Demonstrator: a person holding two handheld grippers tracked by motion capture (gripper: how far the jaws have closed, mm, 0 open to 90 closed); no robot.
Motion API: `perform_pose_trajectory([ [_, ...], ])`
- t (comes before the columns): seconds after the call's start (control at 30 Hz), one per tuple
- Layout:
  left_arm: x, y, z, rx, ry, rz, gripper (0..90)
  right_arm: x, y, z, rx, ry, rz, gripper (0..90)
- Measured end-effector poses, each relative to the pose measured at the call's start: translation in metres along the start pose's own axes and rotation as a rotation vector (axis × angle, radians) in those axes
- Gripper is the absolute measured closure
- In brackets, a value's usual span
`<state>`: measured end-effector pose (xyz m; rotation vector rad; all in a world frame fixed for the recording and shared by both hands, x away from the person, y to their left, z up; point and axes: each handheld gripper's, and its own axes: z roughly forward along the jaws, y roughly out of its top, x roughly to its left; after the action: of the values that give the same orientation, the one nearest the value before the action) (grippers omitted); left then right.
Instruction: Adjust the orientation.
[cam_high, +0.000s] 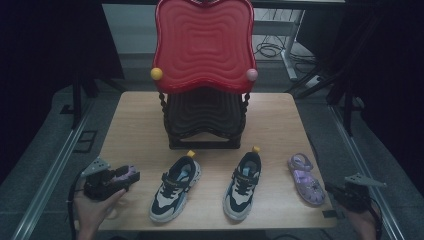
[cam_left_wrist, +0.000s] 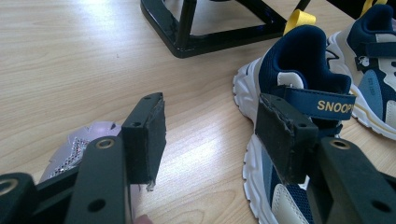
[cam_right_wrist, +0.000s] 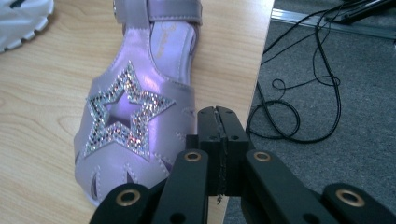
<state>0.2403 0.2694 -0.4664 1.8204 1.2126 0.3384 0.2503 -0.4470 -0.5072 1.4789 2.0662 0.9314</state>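
While I watch from the high view, the wooden table (cam_high: 135, 125) carries everything, and at its far middle stands a black stepped stand (cam_high: 204, 120) with a red wavy panel (cam_high: 204, 45) leaning over it. In front of the stand I see two navy-and-cream sneakers side by side, toes toward me: the left sneaker (cam_high: 176, 187) and the right sneaker (cam_high: 243, 185), each with a yellow heel tab. Near the table's right edge lies a purple sandal (cam_high: 306, 178), its rhinestone star clear in the right gripper view.

My right tongs (cam_right_wrist: 218, 122) sit just beside that sandal's toe, at the table edge, with the jaws pressed flat together and nothing between them. In the high view they sit low at the right corner, off the table's rim.

My left tongs (cam_left_wrist: 210, 135) hover over the table's near left corner with the jaws spread wide and nothing between them; the left sneaker lies just beyond the right-hand jaw in the left gripper view. Under the other jaw lies a second purple sandal (cam_left_wrist: 77, 144), partly hidden; I cannot tell whether the tongs touch it.
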Motion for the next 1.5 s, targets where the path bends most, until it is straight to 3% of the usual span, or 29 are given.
perform_pose_trajectory([
  [0.23,0.001,0.000,-0.001,-0.002,0.002,-0.006,42.9,0.008,-0.003,0.002,0.037,0.003,-0.020,89.6],
  [1.17,0.007,0.003,-0.005,-0.011,0.007,-0.020,42.8,0.053,0.000,-0.002,0.082,0.035,-0.088,89.6],
  [1.27,0.007,0.003,-0.004,-0.011,0.005,-0.019,42.8,0.063,0.001,0.001,0.095,0.061,-0.115,89.6],
  [1.5,0.007,0.003,-0.004,-0.007,0.002,-0.020,42.8,0.080,0.007,0.013,0.122,0.056,-0.166,89.5],
])
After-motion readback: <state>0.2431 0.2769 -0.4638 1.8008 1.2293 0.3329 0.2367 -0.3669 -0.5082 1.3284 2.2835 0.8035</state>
